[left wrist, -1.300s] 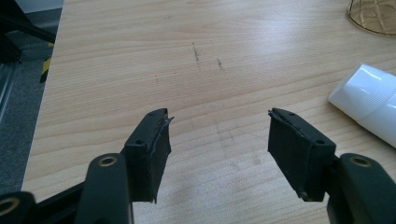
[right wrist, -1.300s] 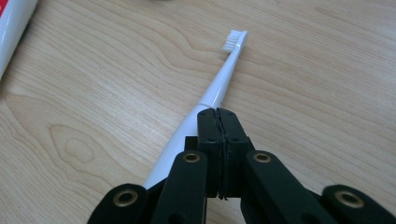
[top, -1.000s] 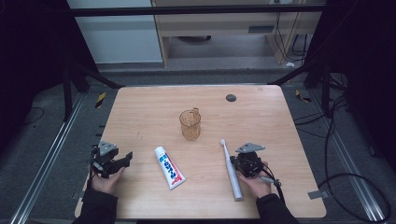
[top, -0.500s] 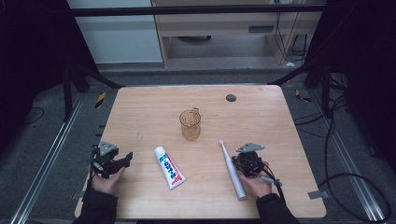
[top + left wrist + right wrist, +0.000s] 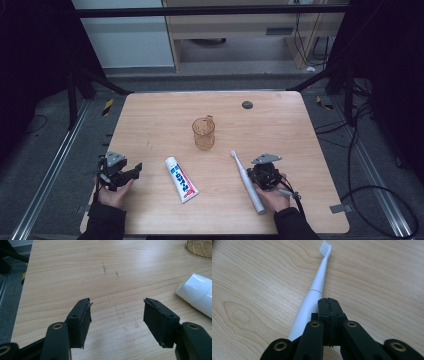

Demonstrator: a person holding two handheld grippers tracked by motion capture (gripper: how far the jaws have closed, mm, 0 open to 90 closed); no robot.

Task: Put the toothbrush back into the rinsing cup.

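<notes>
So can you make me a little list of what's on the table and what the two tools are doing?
table: wooden table
cup: amber see-through cup, upright, mid-table
toothpaste: white tube, lying flat
toothbrush: white electric toothbrush, lying flat, bristles away from the person
left tool: left tool, open, holding nothing
right tool: right tool, shut, beside the toothbrush, not gripping it

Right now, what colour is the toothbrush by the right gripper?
White all over, bristles too; the toothbrush shows best in the right gripper view.
</notes>
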